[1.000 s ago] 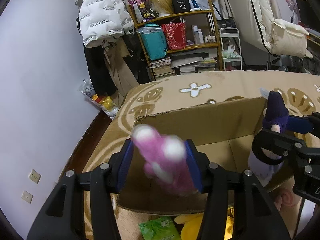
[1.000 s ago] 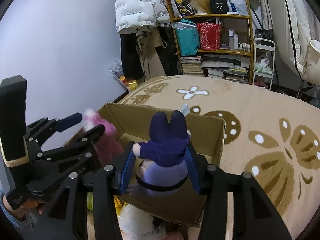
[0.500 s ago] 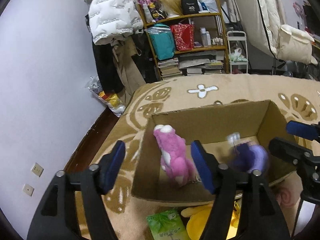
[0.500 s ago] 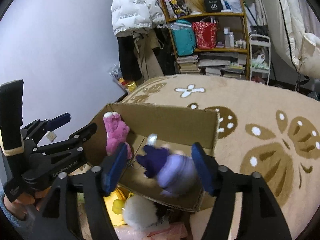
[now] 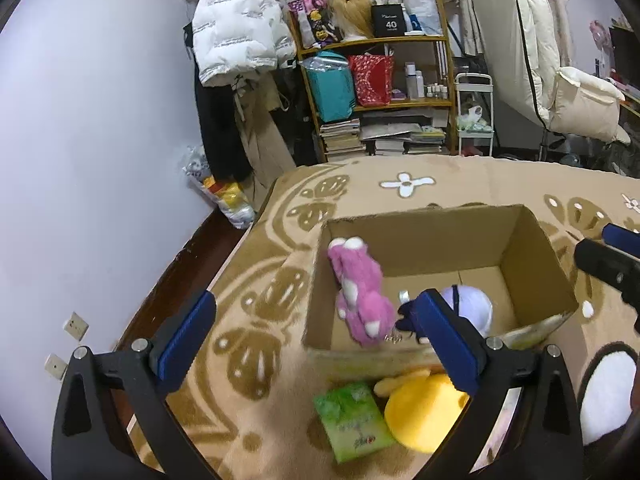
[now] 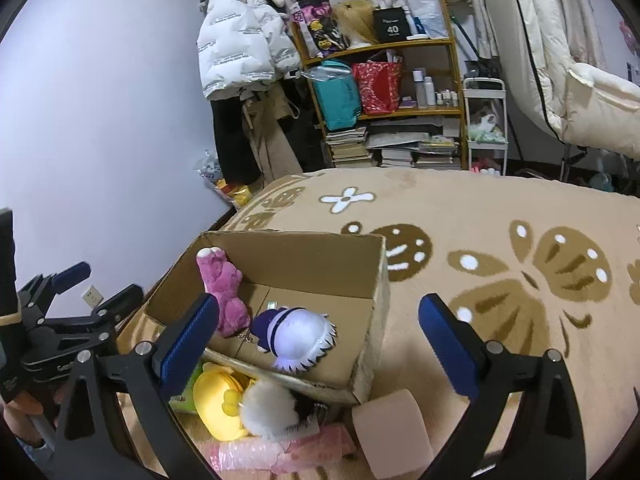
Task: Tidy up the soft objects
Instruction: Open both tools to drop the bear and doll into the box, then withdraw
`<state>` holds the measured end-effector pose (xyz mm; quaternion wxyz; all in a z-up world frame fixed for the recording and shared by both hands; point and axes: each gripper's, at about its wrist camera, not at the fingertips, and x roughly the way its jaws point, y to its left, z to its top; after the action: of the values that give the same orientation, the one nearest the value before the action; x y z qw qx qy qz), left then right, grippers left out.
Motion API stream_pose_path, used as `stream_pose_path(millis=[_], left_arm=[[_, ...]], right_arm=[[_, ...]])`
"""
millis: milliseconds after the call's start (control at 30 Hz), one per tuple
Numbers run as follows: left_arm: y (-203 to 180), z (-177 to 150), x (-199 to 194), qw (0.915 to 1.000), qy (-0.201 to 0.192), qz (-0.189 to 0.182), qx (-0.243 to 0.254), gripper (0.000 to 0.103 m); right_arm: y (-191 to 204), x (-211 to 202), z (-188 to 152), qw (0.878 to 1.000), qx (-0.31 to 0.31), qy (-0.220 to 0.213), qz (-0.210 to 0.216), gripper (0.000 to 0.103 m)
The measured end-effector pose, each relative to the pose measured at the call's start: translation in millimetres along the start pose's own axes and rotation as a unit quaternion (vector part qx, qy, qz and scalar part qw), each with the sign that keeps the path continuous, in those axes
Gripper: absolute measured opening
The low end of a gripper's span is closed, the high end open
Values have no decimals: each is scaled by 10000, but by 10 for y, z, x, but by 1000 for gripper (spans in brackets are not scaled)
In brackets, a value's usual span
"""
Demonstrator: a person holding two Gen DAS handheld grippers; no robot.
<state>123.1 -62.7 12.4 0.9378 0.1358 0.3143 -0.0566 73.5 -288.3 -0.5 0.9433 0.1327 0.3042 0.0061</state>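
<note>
An open cardboard box [image 5: 532,240] [image 6: 372,280] sits on the beige rug. A pink plush [image 5: 360,288] [image 6: 222,284] leans against the box's left wall. A purple and white plush doll [image 5: 472,306] [image 6: 294,334] lies on the box floor beside it. My left gripper [image 5: 316,336] is open and empty, above and in front of the box. My right gripper [image 6: 320,340] is open and empty, above the box's near right side. A yellow plush [image 5: 424,412] [image 6: 218,404], a white fluffy plush [image 6: 268,410] and a pink plush [image 6: 280,450] lie on the rug in front of the box.
A green packet [image 5: 354,420] lies by the yellow plush. A tan foam block [image 6: 394,428] lies at the box's right corner. A cluttered shelf [image 5: 376,92] and hanging coats [image 5: 236,52] stand behind the rug. Dark floor and a wall lie left.
Both grippers opened and let go of their plush toys, which dropped into the box. Both grippers then pulled back and up from the box.
</note>
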Motion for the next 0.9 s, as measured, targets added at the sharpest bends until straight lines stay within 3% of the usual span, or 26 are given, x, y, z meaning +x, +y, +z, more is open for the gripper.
stream_pose_path(millis=[233,567,900], left_arm=[[83,-201,-144,9993,189,284,144,100],[96,-478,-322,9990,338,286,66,100],[86,-594,-243,9978,607,257,-22,100]], right_arm=[[-25,-195,-122,9999,70,-66,-130,103],[-158,-378,-325,9989,412,143,-182,103],[-201,-342,-476,9976,385,446,-364,103]])
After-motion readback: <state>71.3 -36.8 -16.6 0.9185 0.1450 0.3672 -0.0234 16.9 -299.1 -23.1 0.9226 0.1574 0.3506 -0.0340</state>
